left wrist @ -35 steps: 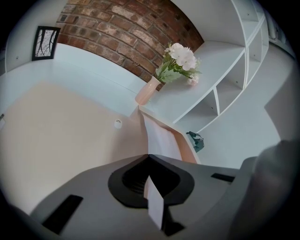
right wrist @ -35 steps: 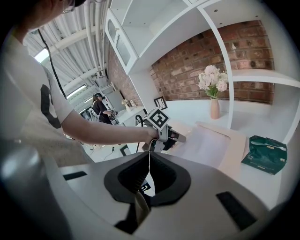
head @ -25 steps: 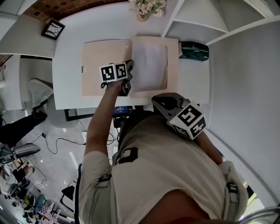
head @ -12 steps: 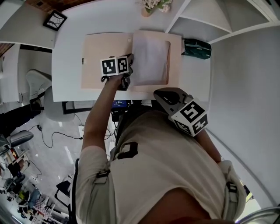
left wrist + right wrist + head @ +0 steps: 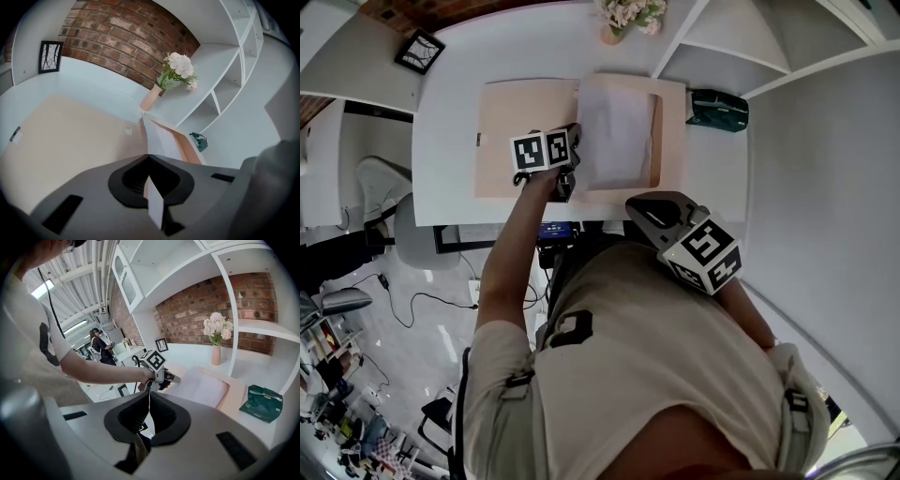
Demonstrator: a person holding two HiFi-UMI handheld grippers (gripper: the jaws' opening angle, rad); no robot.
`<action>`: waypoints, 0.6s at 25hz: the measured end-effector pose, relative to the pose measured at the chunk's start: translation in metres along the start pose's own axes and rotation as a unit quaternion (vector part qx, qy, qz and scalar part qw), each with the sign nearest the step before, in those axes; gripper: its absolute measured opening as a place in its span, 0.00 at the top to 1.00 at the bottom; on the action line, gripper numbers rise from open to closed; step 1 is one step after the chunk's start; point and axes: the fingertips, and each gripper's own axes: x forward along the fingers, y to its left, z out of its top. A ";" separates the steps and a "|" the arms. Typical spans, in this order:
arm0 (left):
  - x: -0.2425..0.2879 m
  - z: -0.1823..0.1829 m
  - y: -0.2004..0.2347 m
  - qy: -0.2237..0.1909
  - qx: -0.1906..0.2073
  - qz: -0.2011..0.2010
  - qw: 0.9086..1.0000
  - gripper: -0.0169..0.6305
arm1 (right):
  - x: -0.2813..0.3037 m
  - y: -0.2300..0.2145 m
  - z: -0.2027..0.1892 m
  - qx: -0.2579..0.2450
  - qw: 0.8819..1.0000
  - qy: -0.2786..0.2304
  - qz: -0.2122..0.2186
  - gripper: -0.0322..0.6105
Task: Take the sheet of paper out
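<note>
Left gripper view: left gripper (image 5: 149, 158) was clamped on the sheet of paper (image 5: 162, 139), lifted over the open folder (image 5: 70, 136). Right gripper (image 5: 149, 397) was closed and empty. Advised: draw the sheet out slowly and level, avoiding creasing.

Vase (image 5: 609, 35) behind folder (image 5: 516, 112), green pouch (image 5: 717, 110) just right.
</note>
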 end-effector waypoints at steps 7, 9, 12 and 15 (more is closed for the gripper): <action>-0.004 0.001 0.003 -0.004 -0.004 0.001 1.000 0.95 | -0.001 0.002 0.001 0.000 1.000 -0.003 -0.004 0.91; -0.006 0.001 0.005 -0.006 -0.003 0.003 1.000 0.95 | -0.001 0.002 0.001 0.002 1.000 -0.006 -0.006 0.91; -0.009 0.002 0.008 -0.010 -0.003 0.006 1.000 0.95 | -0.001 0.004 0.000 0.003 1.000 -0.009 -0.008 0.91; -0.012 -0.004 0.008 -0.005 -0.003 0.006 1.000 0.95 | -0.002 0.008 -0.003 0.004 1.000 -0.006 -0.009 0.91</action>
